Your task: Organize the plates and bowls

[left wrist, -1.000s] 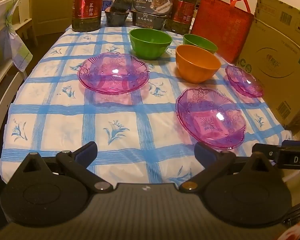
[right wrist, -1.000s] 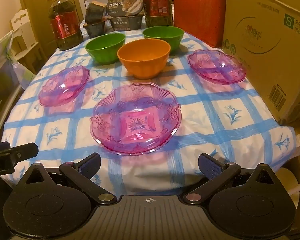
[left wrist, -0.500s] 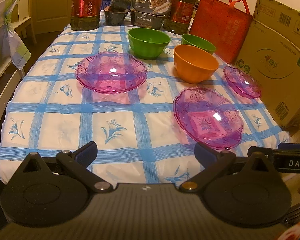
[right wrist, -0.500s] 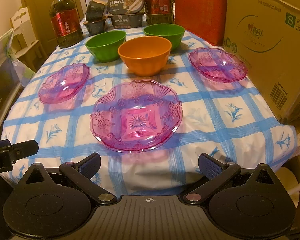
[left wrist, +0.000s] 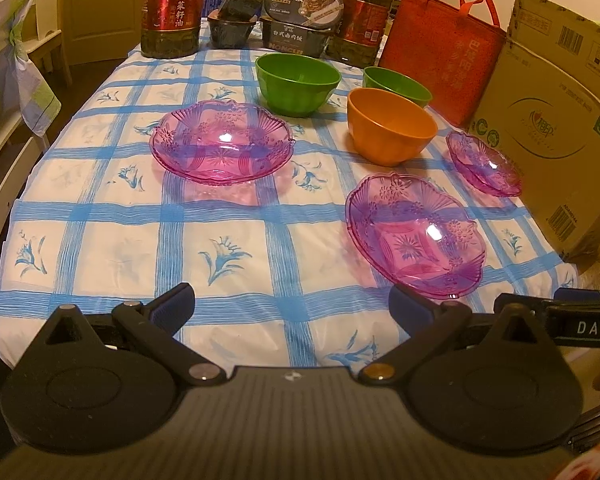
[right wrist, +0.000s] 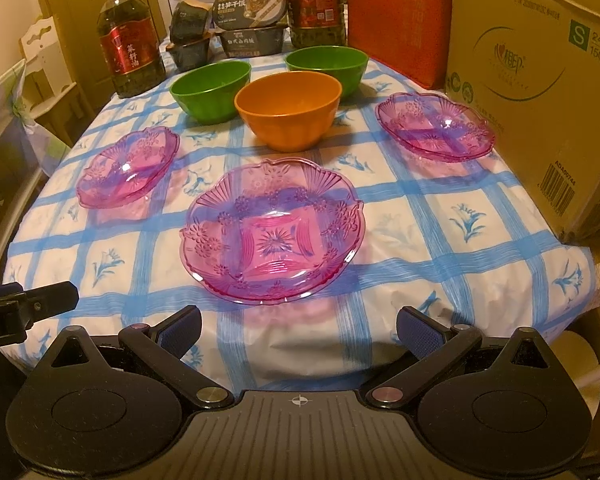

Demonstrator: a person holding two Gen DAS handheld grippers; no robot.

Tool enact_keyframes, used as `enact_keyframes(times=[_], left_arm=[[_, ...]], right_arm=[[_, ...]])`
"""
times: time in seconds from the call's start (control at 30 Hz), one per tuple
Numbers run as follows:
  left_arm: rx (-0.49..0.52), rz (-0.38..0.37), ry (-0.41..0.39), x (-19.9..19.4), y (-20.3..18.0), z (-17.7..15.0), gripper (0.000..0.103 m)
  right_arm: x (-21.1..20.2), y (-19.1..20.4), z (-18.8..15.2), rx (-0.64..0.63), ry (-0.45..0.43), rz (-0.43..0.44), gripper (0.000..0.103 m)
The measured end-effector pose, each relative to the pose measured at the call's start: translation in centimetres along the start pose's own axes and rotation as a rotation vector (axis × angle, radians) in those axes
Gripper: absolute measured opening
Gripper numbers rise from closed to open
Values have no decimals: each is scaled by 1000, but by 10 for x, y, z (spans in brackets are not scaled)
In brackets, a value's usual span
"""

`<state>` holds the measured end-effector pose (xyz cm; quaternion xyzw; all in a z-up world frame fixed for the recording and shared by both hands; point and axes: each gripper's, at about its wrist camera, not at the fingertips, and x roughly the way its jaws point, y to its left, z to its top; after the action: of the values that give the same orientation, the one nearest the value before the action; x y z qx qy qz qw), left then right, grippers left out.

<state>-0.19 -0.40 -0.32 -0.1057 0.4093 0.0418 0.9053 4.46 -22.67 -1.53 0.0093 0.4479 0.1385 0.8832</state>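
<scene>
Three pink clear plates lie apart on the blue-checked tablecloth: left plate (left wrist: 222,142) (right wrist: 130,166), near plate (left wrist: 414,234) (right wrist: 274,232), right plate (left wrist: 484,162) (right wrist: 434,126). An orange bowl (left wrist: 392,130) (right wrist: 288,108) stands in the middle, with two green bowls behind it: one (left wrist: 298,82) (right wrist: 210,88) and another (left wrist: 396,84) (right wrist: 326,66). My left gripper (left wrist: 290,306) is open and empty above the table's near edge. My right gripper (right wrist: 298,328) is open and empty, just short of the near plate.
Two oil bottles (left wrist: 172,8) (left wrist: 362,20), stacked food boxes (left wrist: 296,20) and a red bag (left wrist: 442,48) line the far edge. A big cardboard box (left wrist: 552,120) stands against the table's right side. A chair (left wrist: 16,64) stands left.
Both grippers have crept slightly forward toward the table. Jaws stay open. Nothing on the table has moved.
</scene>
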Motion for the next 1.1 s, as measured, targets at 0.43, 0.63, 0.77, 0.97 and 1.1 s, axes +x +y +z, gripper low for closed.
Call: enact_keyframes(times=[0.43,0.63,0.77,0.97,1.1], left_arm=[[15,-4,5,2,-2,-3,102],[21,-8,10,2,-2,-2,102],[21,-7,9,2,-2,-2,102],[20,-7,10,2,-2,-2,102],[22,-8,10,2,-2,-2,102]], right_arm=[[0,2,0,1,0,2,103],[0,2,0,1,0,2,103],[0,2,0,2,0,2,103],[0,2,0,2,0,2,103],[0,2,0,2,0,3,103]])
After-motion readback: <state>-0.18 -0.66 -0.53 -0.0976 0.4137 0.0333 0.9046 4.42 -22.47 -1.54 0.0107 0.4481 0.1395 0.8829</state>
